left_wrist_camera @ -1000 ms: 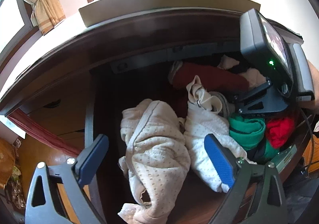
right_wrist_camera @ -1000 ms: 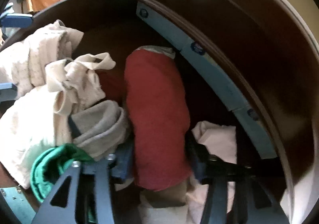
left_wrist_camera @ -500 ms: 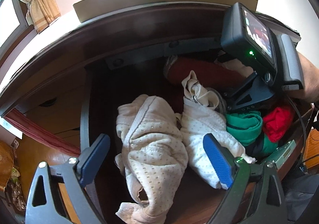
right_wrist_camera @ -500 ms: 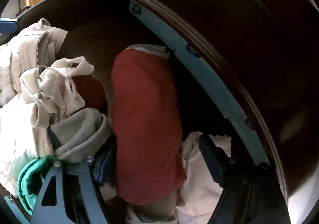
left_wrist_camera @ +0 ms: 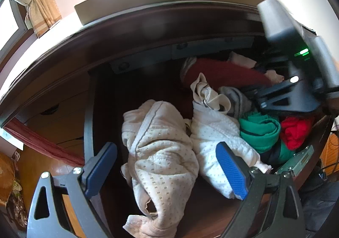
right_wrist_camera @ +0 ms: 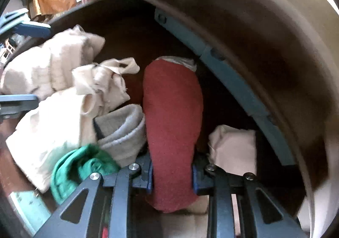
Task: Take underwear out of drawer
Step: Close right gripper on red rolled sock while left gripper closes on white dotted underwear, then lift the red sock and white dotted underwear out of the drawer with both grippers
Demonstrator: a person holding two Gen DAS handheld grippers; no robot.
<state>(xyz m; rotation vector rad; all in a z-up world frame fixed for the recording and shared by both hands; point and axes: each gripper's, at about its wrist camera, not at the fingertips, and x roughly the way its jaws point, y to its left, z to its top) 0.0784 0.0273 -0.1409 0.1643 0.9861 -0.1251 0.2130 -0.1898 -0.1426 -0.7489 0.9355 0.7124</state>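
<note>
Left wrist view: the left gripper (left_wrist_camera: 167,171) hangs over the open drawer (left_wrist_camera: 89,123) with its jaws wide apart and nothing between the blue pads (left_wrist_camera: 231,171). Below it lies a cream dotted garment (left_wrist_camera: 161,153), and just beside that a white dotted garment (left_wrist_camera: 218,132). Further back there is a dark red roll of underwear (left_wrist_camera: 224,73), next to a grey piece (left_wrist_camera: 235,98), a green piece (left_wrist_camera: 260,132) and a bright red piece (left_wrist_camera: 296,130). The right gripper (left_wrist_camera: 275,98) reaches into this corner of the drawer, partly blurred.

Right wrist view: the right gripper (right_wrist_camera: 171,176) has just closed its jaws, and the pads now press on both sides of the dark red roll of underwear (right_wrist_camera: 173,115), near its lower end. The roll still lies inside the drawer (right_wrist_camera: 231,81), along the back wall. The grey piece (right_wrist_camera: 120,130) touches it on the left side, with the green piece (right_wrist_camera: 78,168) lower. A pale pink cloth (right_wrist_camera: 233,149) lies at the right. The picture is a little blurred.
</note>
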